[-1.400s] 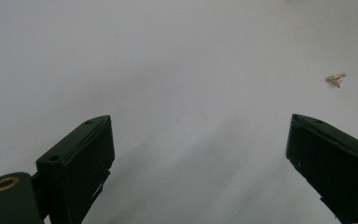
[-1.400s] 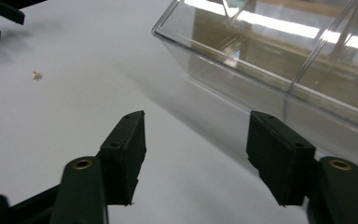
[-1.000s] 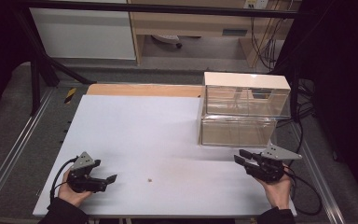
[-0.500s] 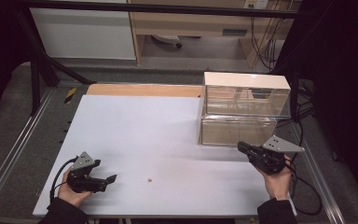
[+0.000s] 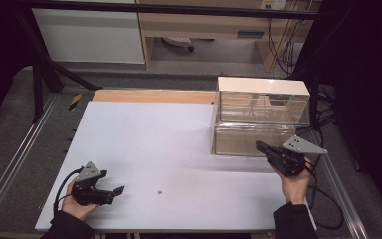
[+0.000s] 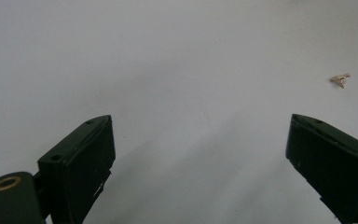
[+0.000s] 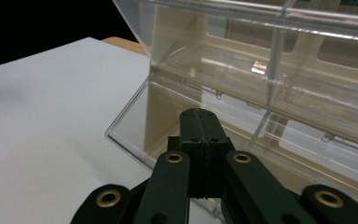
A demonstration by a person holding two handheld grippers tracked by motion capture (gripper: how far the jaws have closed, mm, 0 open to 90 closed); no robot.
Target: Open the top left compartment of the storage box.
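A clear two-drawer cabinet (image 5: 261,114) with a cream frame stands at the table's right, and the right gripper view looks into its drawers (image 7: 261,70). My right gripper (image 5: 259,145) hovers just in front of the lower drawer (image 5: 251,140); its jaws have just closed and now meet with nothing between them (image 7: 200,114). At the table's front left my left gripper (image 5: 120,189) rests low over the white top, jaws wide open and empty (image 6: 200,126). A tiny gold-coloured piece (image 5: 159,191) lies on the table to its right (image 6: 340,79).
The white table top (image 5: 169,134) spreads bare between the two hands. A wooden strip (image 5: 154,95) runs along its far edge. Metal rails (image 5: 15,159) flank the table, and cables (image 5: 328,209) trail at the right.
My right gripper has risen and moved toward the lower drawer, and its jaws have gone from slightly apart to shut. The left gripper has stayed where it was.
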